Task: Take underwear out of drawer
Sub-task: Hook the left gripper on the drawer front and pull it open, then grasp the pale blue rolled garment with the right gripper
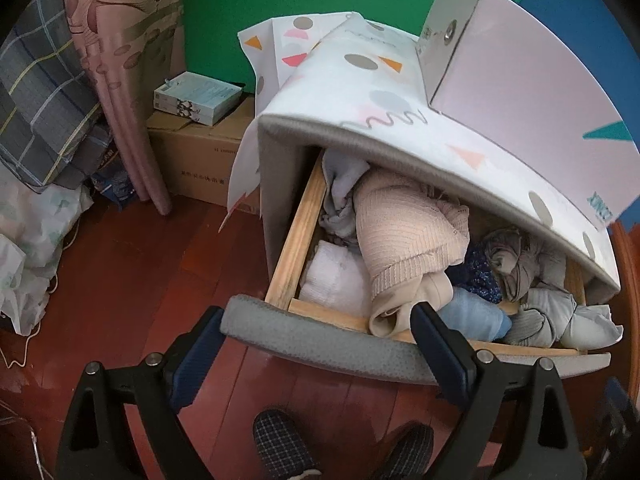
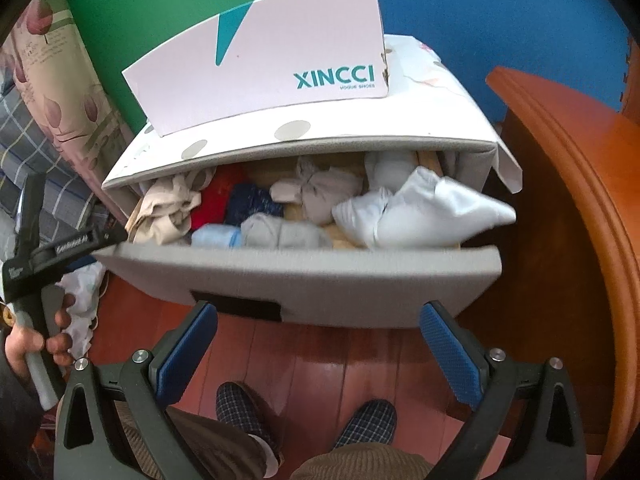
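Drawer (image 2: 296, 280): pulled open, full. Underwear bundles (image 2: 312, 196) all inside, along its front edge. Left gripper (image 1: 320, 316): jaws wide, straddling front panel. Right gripper (image 2: 318, 320): wide, empty. Removal pending.

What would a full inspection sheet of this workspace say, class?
Surface: red wooden floor.
Job's things: grey drawer pulled open, full of bundled garments.
Clutter: pink shoe box on the cabinet top; cardboard boxes beside it.
Grippers: left gripper open, straddling the drawer front; right gripper open, empty, before the drawer.
Cables: thin cord on the floor.
Surroundings: curtain, checked slippers.
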Motion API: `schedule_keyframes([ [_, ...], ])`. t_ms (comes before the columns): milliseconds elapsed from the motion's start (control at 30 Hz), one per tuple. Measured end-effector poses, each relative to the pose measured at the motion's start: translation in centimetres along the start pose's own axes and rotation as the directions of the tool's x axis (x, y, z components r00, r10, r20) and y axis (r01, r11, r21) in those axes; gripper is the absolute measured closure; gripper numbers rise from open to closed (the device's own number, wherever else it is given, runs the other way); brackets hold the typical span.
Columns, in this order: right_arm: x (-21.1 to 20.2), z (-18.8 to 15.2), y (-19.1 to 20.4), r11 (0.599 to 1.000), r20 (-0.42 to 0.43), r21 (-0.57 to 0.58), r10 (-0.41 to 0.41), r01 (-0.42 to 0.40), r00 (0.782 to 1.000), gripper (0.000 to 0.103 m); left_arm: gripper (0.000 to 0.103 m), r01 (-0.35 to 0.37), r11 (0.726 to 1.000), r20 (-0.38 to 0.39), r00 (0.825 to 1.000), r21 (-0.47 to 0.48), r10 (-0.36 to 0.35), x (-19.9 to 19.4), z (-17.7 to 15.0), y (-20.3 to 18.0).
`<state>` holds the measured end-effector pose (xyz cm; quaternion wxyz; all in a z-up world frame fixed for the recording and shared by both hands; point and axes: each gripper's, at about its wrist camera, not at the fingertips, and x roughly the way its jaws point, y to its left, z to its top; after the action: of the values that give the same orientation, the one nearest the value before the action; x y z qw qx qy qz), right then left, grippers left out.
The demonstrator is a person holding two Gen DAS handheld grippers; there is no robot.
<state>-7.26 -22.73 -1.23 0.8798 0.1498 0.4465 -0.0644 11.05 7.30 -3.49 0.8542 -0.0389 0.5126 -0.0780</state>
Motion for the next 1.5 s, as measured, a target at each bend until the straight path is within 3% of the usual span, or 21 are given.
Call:
schedule_keyframes([
  [200, -1.1, 0.1, 0.3, 1.0, -0.004, -0.011, 0.019, -0.019, 1.0, 0.002, 0.007, 0.0, 1.0, -0.001, 1.0, 0.029, 0.0, -1.3, -2.2, 0.6],
  [667, -1.7, 3.0, -1.3, 0.999, -0.136, -0.017, 0.032, -0.035, 0.99, 0.002, 0.007, -0.017, 0.997, -0.018, 1.0, 0.073, 0.019, -3.5, -5.7, 1.3],
  [1000, 0.3, 6.3, -3.5, 0.999, -0.302, -0.053, -0.007, -0.01, 0.953, 0.002, 0.008, -0.063, 0.993, 0.029, 0.998, 0.102, 0.06, -3.9, -6.2, 0.6],
  [1067, 1.6, 6.5, -3.6, 0.997, -0.351, -0.075, 0.0, -0.028, 0.936, 0.008, 0.008, -0.079, 0.989, 0.031, 0.997, 0.126, 0.075, -4.0, -6.1, 0.2],
  [1133, 2.7, 6.6, -3.5, 0.993, -0.407, -0.107, -0.007, -0.04, 0.914, 0.026, 0.008, -0.077, 0.986, 0.022, 0.997, 0.148, 0.075, -4.1, -5.9, -0.2],
  [1200, 4.3, 6.8, -3.2, 0.988, -0.464, -0.144, -0.021, -0.052, 0.886, 0.037, 0.008, -0.076, 0.986, 0.013, 0.997, 0.151, 0.075, -4.2, -5.7, -0.4],
  [1500, 9.9, 6.0, -1.9, 0.951, -0.598, -0.309, -0.178, -0.019, 0.782, 0.039, 0.008, -0.039, 0.987, 0.018, 0.999, 0.154, 0.037, -6.2, -3.6, -0.4],
])
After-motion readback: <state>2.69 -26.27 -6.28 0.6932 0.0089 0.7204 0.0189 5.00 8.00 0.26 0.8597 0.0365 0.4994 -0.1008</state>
